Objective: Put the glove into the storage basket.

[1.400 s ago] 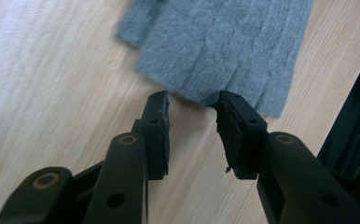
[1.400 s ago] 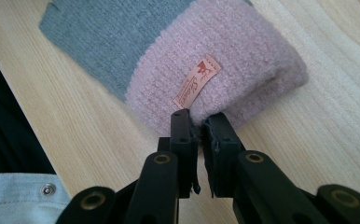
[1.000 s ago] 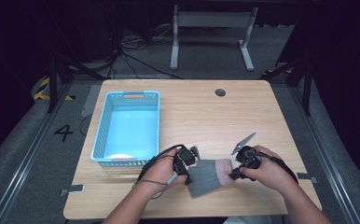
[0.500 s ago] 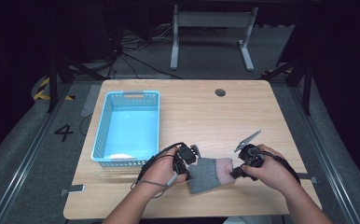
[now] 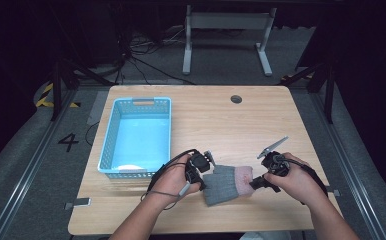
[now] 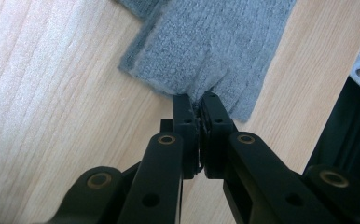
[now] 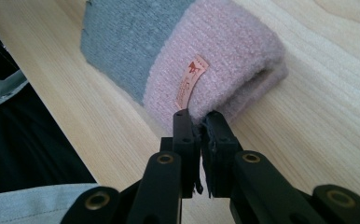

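Where floor darkens, wooden table [image 5: 201,112] stands.

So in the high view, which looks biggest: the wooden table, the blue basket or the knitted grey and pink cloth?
1. wooden table
2. blue basket
3. knitted grey and pink cloth, clearly the smallest.

Floor number: a dark "4" [image 5: 68,142] is painted on the grey floor [image 5: 26,165] left of the surface.
Floor marking: yellow and black hazard stripes [image 5: 45,95] lie on the floor farther back on the left.
Cloth tag: a small pink tag [image 7: 190,80] sits on the pink band of the knitted cloth [image 7: 215,51]; it bears a red mark and fine print too small to read.
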Available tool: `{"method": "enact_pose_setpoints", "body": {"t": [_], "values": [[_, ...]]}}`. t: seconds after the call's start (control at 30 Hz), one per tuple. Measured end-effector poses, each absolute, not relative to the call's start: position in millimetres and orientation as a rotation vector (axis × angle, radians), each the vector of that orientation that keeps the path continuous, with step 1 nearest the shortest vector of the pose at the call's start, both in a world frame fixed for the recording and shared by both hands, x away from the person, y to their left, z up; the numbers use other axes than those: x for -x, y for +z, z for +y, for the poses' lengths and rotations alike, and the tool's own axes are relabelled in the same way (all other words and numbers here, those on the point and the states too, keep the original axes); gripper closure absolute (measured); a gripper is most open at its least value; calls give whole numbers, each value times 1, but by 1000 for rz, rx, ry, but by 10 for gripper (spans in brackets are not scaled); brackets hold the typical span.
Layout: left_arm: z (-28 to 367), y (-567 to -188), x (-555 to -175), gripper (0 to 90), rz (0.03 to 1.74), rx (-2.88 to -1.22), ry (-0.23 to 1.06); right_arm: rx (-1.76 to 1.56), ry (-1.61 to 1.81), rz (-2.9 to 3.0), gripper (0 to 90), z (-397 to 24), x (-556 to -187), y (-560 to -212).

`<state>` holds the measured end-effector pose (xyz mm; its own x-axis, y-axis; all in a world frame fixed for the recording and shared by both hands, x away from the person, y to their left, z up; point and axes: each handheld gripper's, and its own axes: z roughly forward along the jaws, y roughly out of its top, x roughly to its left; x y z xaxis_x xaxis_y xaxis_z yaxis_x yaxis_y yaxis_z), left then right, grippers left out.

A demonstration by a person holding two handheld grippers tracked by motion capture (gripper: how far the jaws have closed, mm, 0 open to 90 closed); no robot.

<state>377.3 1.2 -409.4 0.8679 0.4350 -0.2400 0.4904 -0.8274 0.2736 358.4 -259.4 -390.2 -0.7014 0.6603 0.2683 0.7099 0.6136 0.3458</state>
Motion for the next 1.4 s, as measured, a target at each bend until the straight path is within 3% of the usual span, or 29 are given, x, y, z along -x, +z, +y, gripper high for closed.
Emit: {"method": "enact_pose_setpoints", "body": {"t": [0.43, 0.53, 0.63, 0.7, 0.97, 1.4], "values": [[-3, -419, -379, 865, 697, -2747, -263, 1186, -607, -2702, 833, -259, -367, -404], [-4, -422, -381, 859, 707, -2751, -256, 1193, -608, -2711, 793, -259, -366, -405], [-3, -424, -384, 823, 729, -2741, -249, 1229, -596, -2723, 730, -259, -365, -404], [-2, -423, -385, 743, 748, -2728, -229, 1252, -578, -2747, 692, -261, -364, -403], [6, -413, -385, 579, 779, -2683, -168, 1257, -639, -2791, 619, -267, -361, -394], [-9, -383, -375, 552, 652, -2604, -89, 1308, -735, -2800, 573, -284, -367, -387]]}}
